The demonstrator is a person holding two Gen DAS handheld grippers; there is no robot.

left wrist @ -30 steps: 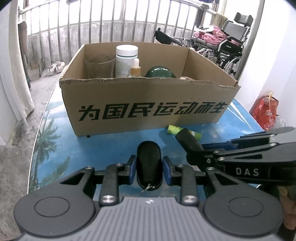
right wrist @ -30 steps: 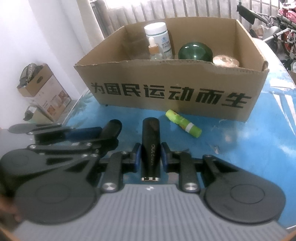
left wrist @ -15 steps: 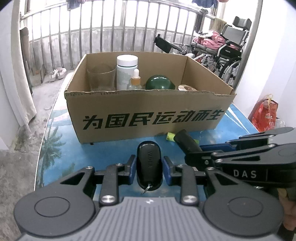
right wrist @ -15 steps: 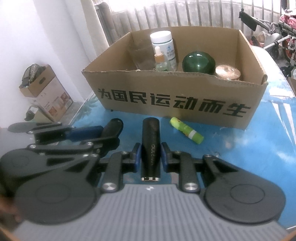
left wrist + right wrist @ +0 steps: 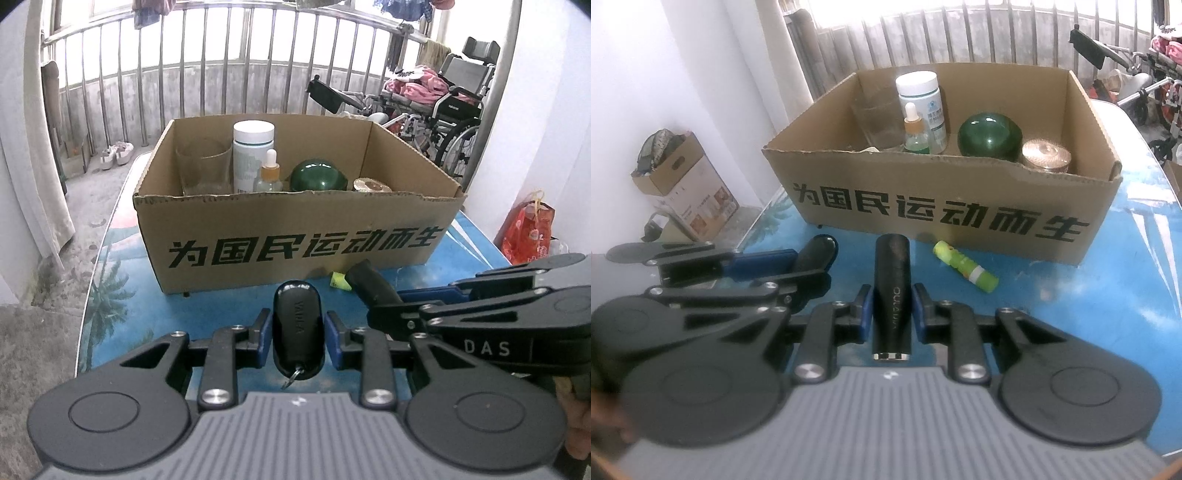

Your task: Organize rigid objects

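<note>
Five items already stand in the cardboard box at the table's far edge; left gripper clamps a black key fob, right gripper a black cylinder, green tube remains by the box.

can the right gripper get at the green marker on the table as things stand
Probably not yet: the right gripper is shut on a black cylinder. The path to the green marker, lying before the cardboard box, looks clear.
</note>
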